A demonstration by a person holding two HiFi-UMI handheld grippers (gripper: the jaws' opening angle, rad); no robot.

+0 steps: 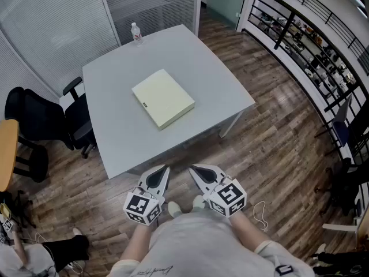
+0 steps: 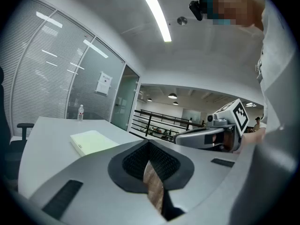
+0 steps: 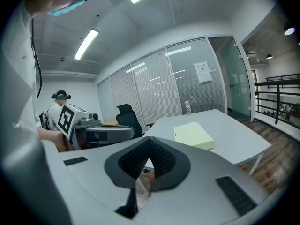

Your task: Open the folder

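The folder point(image 1: 163, 98) is lying closed near the middle of the table point(image 1: 219, 79), untouched. The left gripper point(image 1: 165, 169) and right gripper point(image 1: 194, 168) are hovering off its near edge, jaws together and empty, so the whole opening is waiting.

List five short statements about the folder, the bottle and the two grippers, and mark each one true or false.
1. The folder lies closed on the table. True.
2. The left gripper is shut on the folder. False: its jaws are together on nothing, and it is held short of the table's near edge, well apart from the folder.
3. A water bottle stands upright near the table's far corner. True.
4. The bottle stands on top of the folder. False: it stands on the bare tabletop, well apart from the folder.
5. The right gripper has its jaws wide open. False: they are together, with nothing between them.
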